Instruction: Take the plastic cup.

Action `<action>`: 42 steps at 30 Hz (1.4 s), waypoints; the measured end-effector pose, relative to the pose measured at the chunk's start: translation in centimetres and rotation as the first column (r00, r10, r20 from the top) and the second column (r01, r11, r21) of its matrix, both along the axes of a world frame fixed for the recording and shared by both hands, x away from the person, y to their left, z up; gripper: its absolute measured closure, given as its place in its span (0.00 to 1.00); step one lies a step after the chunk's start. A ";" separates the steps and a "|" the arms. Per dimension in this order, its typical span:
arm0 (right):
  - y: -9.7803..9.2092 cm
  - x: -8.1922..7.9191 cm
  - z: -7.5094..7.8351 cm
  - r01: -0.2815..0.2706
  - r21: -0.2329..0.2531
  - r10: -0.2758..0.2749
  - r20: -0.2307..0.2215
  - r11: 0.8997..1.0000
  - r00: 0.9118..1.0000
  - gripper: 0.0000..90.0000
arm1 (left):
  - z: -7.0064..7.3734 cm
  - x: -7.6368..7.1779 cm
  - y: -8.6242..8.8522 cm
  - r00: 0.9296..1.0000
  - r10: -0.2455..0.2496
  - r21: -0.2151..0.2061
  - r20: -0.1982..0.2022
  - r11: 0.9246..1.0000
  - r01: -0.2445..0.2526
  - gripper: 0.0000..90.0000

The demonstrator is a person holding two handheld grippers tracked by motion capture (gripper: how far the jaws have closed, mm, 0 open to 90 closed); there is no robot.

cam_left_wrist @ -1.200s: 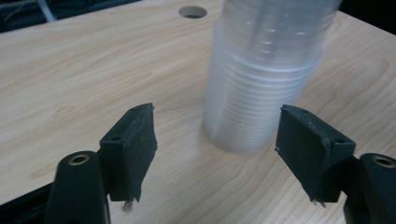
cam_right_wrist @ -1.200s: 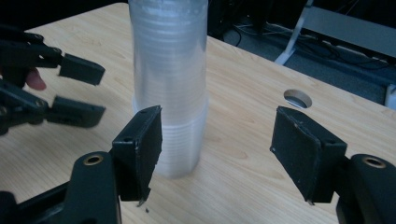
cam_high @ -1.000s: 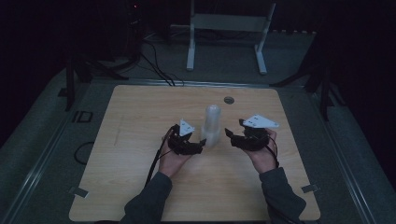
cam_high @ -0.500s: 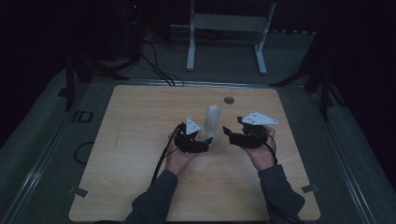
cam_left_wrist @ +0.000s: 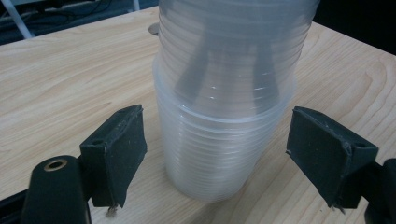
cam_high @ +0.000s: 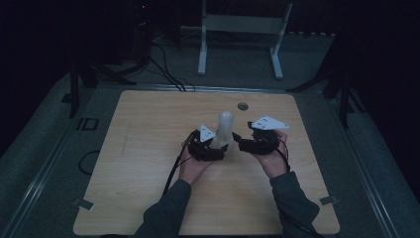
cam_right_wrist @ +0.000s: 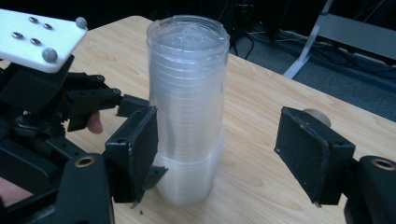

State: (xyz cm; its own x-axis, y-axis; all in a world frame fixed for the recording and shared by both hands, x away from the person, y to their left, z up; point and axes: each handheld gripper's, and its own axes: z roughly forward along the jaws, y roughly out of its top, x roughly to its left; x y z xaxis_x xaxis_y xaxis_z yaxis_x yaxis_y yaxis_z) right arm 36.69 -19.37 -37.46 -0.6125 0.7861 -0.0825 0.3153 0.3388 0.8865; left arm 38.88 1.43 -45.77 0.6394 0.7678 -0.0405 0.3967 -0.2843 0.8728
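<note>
While I am flanking the stack of clear plastic cups [cam_high: 225, 130] mid-counter [cam_high: 148, 148] with both tongs spread, an off-centre squeeze risks toppling it.

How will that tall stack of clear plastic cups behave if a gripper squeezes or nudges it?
The tall stack of clear plastic cups looks thin-walled, so it would probably flex under a squeeze and feel light. Tall on a narrow base, it seems apt to tip if nudged near the top. The upper cups sit loosely nested and may lift off separately.

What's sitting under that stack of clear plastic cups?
The stack of clear plastic cups stands directly on the bare wooden table. Whether anything sits inside it is hidden by the nested walls.
</note>
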 end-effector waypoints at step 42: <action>4.6 3.8 0.2 -0.034 0.021 0.034 0.010 0.999 0.999 0.42 | -0.5 0.5 -0.6 0.999 0.004 -0.050 0.032 0.999 -0.003 0.25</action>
State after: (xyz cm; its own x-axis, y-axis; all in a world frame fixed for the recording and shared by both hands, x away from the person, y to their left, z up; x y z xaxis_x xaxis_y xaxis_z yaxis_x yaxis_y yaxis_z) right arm 40.45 -14.77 -37.29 -0.6384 0.7663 -0.0719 0.2950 0.3300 0.8967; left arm 39.39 0.79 -46.23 0.6383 0.7676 -0.0581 0.3690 -0.2389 0.8982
